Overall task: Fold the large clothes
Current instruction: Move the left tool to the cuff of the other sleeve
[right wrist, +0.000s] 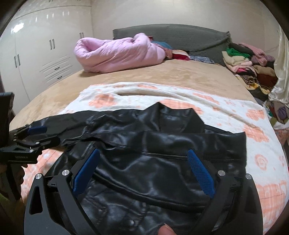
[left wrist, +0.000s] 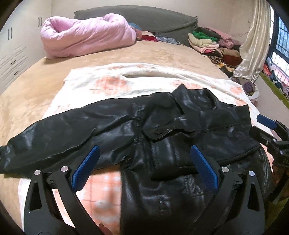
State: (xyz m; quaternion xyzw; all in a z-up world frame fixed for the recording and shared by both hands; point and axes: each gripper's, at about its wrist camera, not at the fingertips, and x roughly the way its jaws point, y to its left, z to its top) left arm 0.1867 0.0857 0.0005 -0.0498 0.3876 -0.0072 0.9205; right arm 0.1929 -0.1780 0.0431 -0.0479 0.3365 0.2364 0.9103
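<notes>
A black leather jacket (left wrist: 162, 130) lies on a white blanket with orange flowers (left wrist: 112, 85) on the bed. One sleeve (left wrist: 54, 130) stretches out to the left; the right side is folded over the body. My left gripper (left wrist: 144, 151) is open, hovering over the jacket's left middle, holding nothing. My right gripper (right wrist: 144, 155) is open above the folded right part of the jacket (right wrist: 153, 144), empty. The right gripper also shows at the right edge of the left wrist view (left wrist: 269, 130); the left gripper shows at the left edge of the right wrist view (right wrist: 32, 137).
A rolled pink quilt (left wrist: 86, 38) lies at the head of the tan bed (left wrist: 32, 90), before a grey headboard (left wrist: 144, 16). A heap of clothes (left wrist: 216, 43) sits at the far right by a curtain (left wrist: 252, 45). White wardrobes (right wrist: 39, 47) stand on the left.
</notes>
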